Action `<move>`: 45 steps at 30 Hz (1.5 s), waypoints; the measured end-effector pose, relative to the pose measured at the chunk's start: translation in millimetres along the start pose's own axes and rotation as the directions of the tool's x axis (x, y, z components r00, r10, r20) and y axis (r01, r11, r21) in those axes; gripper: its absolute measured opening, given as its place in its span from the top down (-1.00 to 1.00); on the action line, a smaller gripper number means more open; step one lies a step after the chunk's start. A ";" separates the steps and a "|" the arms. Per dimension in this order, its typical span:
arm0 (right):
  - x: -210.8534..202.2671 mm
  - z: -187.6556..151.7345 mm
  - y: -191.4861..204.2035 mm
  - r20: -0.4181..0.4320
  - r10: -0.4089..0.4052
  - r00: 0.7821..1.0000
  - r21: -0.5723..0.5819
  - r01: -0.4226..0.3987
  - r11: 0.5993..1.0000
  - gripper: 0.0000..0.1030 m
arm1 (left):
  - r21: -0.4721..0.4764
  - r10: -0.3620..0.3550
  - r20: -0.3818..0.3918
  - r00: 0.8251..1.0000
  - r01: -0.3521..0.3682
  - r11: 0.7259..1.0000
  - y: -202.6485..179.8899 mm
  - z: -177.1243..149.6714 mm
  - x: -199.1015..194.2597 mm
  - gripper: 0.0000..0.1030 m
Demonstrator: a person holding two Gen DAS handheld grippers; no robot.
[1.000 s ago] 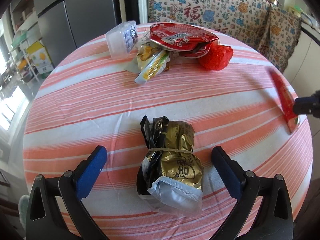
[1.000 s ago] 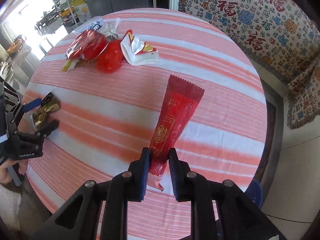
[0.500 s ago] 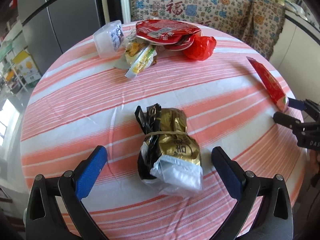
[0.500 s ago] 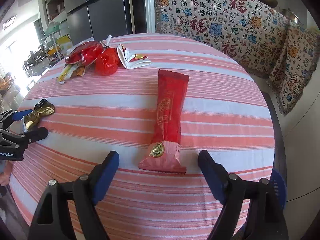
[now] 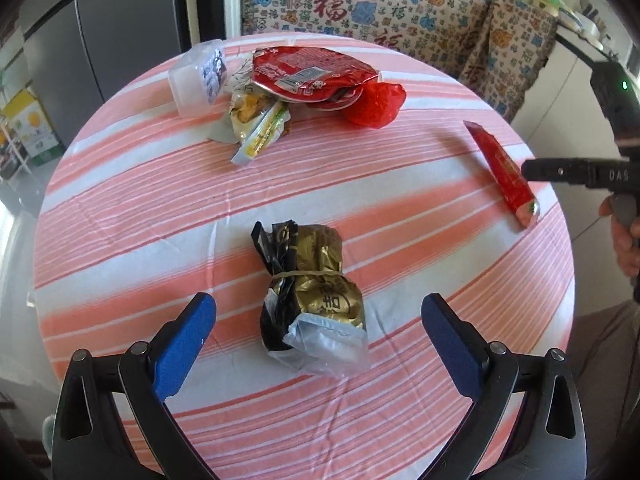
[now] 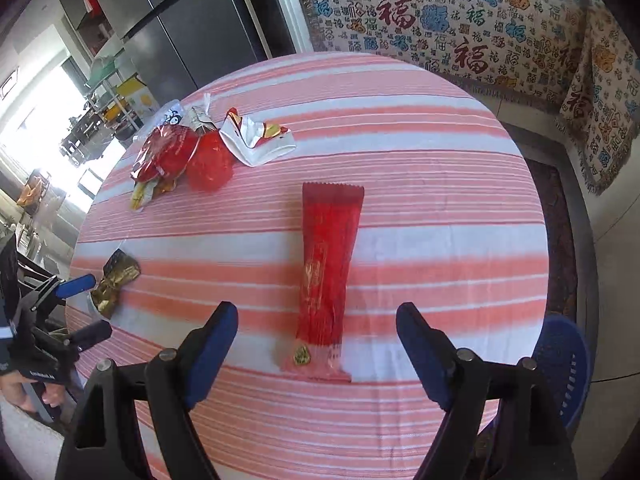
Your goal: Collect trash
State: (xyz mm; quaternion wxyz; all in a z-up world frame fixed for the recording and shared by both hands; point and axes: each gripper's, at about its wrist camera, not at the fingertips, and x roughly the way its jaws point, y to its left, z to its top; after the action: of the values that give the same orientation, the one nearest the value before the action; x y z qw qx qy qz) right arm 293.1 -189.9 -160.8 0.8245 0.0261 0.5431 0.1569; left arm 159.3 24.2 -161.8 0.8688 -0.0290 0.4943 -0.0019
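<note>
A crumpled gold and black wrapper tied with a band lies on the striped round table, between the fingers of my open left gripper. It also shows in the right wrist view. A long red packet lies flat on the table, its near end between the fingers of my open right gripper. It shows in the left wrist view at the right edge. A heap of trash sits at the far side: a red foil lid, a red bag, yellow sachets.
A clear plastic box stands beside the heap. A white and red torn wrapper lies near it. A blue plastic basket stands on the floor right of the table. A patterned sofa cover and a grey fridge stand behind.
My right gripper let go of the red packet and opened wide; the packet now lies flat on the table. My left gripper stayed open over the gold wrapper, shifting only slightly.
</note>
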 end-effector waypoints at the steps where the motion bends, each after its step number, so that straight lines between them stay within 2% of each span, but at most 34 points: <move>1: 4.7 7.9 1.3 -0.022 -0.005 1.000 -0.002 0.005 1.000 -0.62 | 0.001 0.005 -0.006 1.000 -0.005 1.000 1.2 1.2 3.4 -0.96; 4: 26.0 28.2 4.2 -0.099 -0.022 0.995 -0.002 0.022 1.000 -0.59 | -0.022 0.032 -0.033 0.999 -0.032 0.999 8.7 1.1 12.5 -0.79; 5: 31.9 30.1 4.0 -0.123 -0.027 0.992 0.009 0.029 1.000 -0.53 | -0.014 0.042 -0.032 0.999 -0.042 0.999 8.3 0.4 12.2 -0.75; 6: 37.0 31.6 4.9 -0.146 -0.034 0.989 0.015 0.037 0.999 -0.39 | -0.011 0.044 -0.034 0.998 -0.044 0.999 8.1 0.0 11.7 -0.71; 9: 46.5 29.7 12.5 -0.199 -0.046 0.979 -0.012 0.045 0.999 -0.22 | -0.016 0.020 -0.018 1.000 -0.020 1.000 9.9 -0.8 6.9 -0.15; 10: 47.5 27.5 15.4 -0.210 -0.055 0.976 -0.033 0.049 0.998 -0.05 | -0.024 0.010 -0.014 1.000 -0.011 1.000 11.4 -0.3 5.5 0.04; 11: 47.6 24.2 18.4 -0.214 -0.068 0.974 -0.059 0.057 0.997 0.08 | -0.035 0.003 -0.007 1.000 -0.004 0.999 13.1 0.0 4.3 0.06; 12: 45.5 21.5 20.6 -0.206 -0.079 0.975 -0.081 0.064 0.995 0.48 | -0.046 -0.002 0.001 1.000 0.002 0.999 14.5 0.6 2.9 0.07; 13: 41.7 19.3 21.7 -0.193 -0.080 0.978 -0.093 0.063 0.994 0.63 | -0.056 -0.005 0.007 1.000 0.006 0.998 16.0 0.3 0.6 0.09; 14: 36.4 17.5 21.7 -0.178 -0.074 0.981 -0.095 0.058 0.994 0.66 | -0.064 -0.012 0.017 1.000 0.013 0.998 15.9 -0.6 -2.3 0.10; 21: -9.7 8.8 10.2 -0.073 -0.029 0.997 -0.081 0.023 0.996 0.72 | -0.053 -0.088 0.081 0.993 0.092 0.994 -13.6 10.3 -23.7 0.11; 27: -41.2 2.1 -24.5 -0.027 -0.020 0.999 -0.026 0.019 0.999 0.72 | 0.016 -0.181 0.116 0.977 0.180 0.984 -76.4 35.1 -34.4 0.11; 33: -84.2 -23.8 -91.3 0.013 -0.096 0.995 0.062 0.095 0.994 0.72 | 0.102 -0.268 0.111 0.957 0.257 0.961 -160.2 61.0 -25.9 0.11; 38: -106.3 -56.9 -161.2 0.010 -0.178 0.984 0.179 0.173 0.968 0.72 | 0.175 -0.364 0.070 0.929 0.348 0.921 -240.8 77.0 -7.5 0.11; 45: -118.3 -95.3 -234.5 -0.002 -0.263 0.965 0.309 0.251 0.917 0.72 | 0.300 -0.414 -0.016 0.910 0.399 0.866 -348.6 81.6 24.4 0.10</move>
State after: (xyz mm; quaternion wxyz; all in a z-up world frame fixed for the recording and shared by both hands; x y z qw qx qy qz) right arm 218.3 -458.6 -144.9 0.8343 0.0852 0.5433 -0.0395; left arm 250.6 -320.6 -122.9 0.8550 -0.0018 0.4498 -0.2581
